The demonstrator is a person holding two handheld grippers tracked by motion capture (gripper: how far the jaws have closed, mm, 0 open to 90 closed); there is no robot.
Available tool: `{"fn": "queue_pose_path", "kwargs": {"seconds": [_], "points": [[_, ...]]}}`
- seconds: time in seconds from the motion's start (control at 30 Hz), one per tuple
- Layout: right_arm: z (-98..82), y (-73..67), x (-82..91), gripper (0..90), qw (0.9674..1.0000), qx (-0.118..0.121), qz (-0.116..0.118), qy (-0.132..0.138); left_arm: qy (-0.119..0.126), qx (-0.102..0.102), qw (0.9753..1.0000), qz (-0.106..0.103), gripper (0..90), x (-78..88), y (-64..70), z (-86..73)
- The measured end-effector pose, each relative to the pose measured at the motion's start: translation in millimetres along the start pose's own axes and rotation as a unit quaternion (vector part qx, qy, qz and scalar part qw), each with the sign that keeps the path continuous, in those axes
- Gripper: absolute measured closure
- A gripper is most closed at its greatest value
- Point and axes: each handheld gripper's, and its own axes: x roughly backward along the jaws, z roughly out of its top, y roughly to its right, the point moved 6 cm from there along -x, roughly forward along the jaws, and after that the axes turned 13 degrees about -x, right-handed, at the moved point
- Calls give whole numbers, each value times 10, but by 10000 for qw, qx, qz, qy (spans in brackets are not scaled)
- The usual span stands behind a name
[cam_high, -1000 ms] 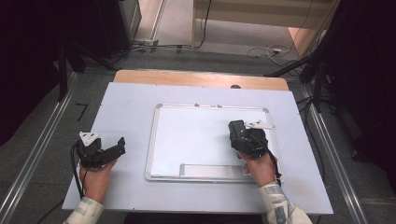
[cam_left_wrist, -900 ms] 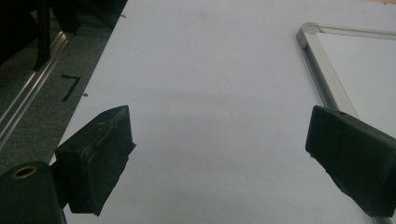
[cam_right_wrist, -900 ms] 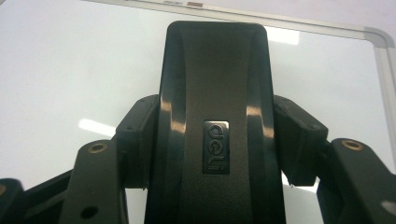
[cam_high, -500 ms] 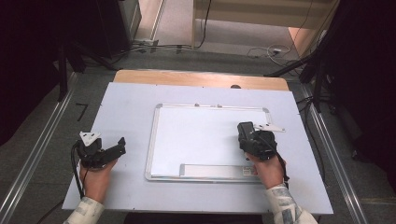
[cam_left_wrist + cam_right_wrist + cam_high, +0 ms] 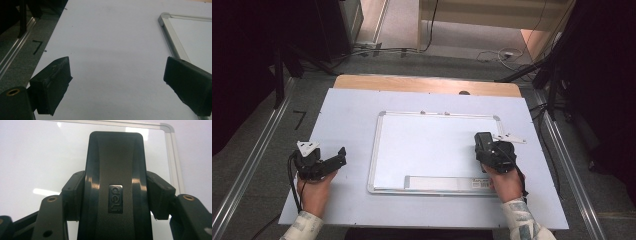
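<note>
Right tongs point(image 5: 484, 142) are clamped on a black eraser point(image 5: 115, 182), holding it over the right side of the whiteboard point(image 5: 432, 147), close to its right frame edge. Left tongs point(image 5: 343, 154) sit wide apart with nothing between them, over the bare table point(image 5: 349, 112) left of the board.

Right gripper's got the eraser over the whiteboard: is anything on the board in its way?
Nothing visible. The right gripper is shut on the black eraser over the whiteboard, whose white surface looks bare. The left gripper sits open, off to the side.
</note>
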Motion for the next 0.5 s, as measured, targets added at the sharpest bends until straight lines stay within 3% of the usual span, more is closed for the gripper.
{"fn": "queue_pose_path", "kwargs": {"seconds": [0.5], "points": [[11,221,-32,369,9993,-248,-290,17,13,11,10000,-2,77,1,3,2]]}}
